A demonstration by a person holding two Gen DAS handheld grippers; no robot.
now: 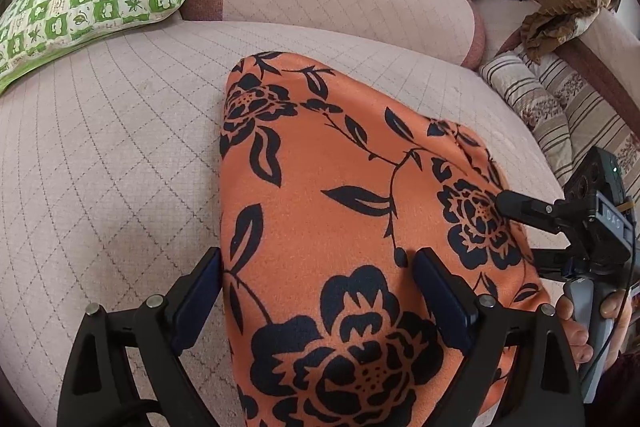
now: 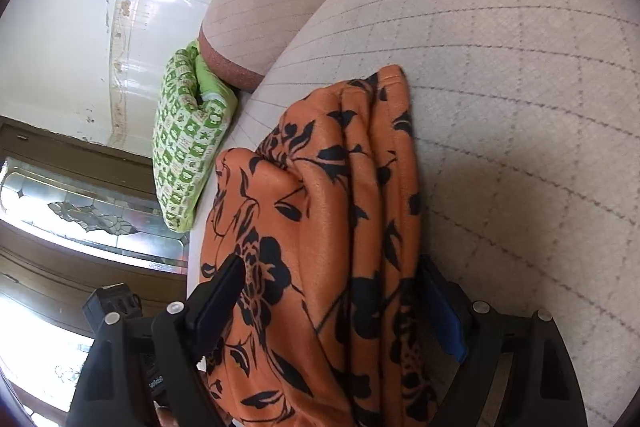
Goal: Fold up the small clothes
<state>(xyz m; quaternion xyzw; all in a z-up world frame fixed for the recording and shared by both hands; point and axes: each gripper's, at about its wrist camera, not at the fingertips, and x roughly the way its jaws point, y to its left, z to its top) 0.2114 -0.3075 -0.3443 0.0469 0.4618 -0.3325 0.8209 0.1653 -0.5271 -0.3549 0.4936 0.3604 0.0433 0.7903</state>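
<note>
The left gripper (image 1: 316,291) reaches forward, jaws apart astride the orange floral garment (image 1: 340,187) on the quilted sofa seat (image 1: 120,131); the right gripper (image 2: 332,303), rolled sideways, has jaws apart around its bunched folds.

The cloth (image 1: 340,195) is orange with a black print of flowers, leaves and stems. It lies folded on the quilted pink sofa seat (image 1: 120,147), a smooth top layer facing up with rounded corners. Seen from the right wrist, its edge (image 2: 360,187) shows several stacked layers bunched in long parallel folds.
</note>
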